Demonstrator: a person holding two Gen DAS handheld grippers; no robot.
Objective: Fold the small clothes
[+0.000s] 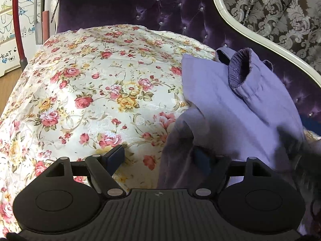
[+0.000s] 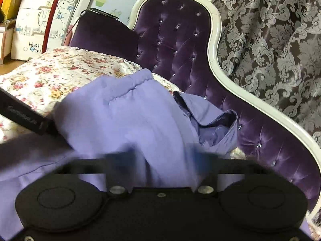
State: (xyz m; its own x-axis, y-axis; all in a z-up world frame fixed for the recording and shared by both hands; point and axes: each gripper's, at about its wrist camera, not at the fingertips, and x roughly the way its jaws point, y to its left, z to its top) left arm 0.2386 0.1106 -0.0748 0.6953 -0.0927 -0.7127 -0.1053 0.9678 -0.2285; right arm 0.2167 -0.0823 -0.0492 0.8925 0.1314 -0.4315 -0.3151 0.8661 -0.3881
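- In the left wrist view, the left hand-held gripper [image 1: 158,158] sits at 6 o'clock with its jaws wide. One finger [image 1: 115,156] is over the floral cover [image 1: 90,80]. The other is at the shadowed edge of the garment, and nothing is pinched.
- In the right wrist view, the right hand-held gripper [image 2: 161,160] is also at 6 o'clock. Its fingers [image 2: 120,160] are blurred and stand apart, with a hump of the garment's cloth filling the gap. I cannot tell whether the pads press on it.
- The task's thing, a lavender padded garment [image 1: 230,104], lies bunched on the floral cover. It runs from 5 o'clock up to 2 o'clock in the left view and fills the middle of the right view [image 2: 124,124].
- Its elastic cuff [image 1: 238,68] stands up open at 2 o'clock in the left view. In the right view the collar [image 2: 216,120] gapes at 3 o'clock.
- A black bar [image 2: 20,116] pokes in at 9 o'clock of the right view, touching the garment's edge.
- Beyond is the purple tufted backrest [image 1: 170,10] at 12 o'clock, with its white curved frame [image 1: 230,16].
- Farthest back are a damask curtain [image 1: 280,10] at 1 o'clock and white drawers with a rabbit drawing [image 1: 12,20] at 10 o'clock.
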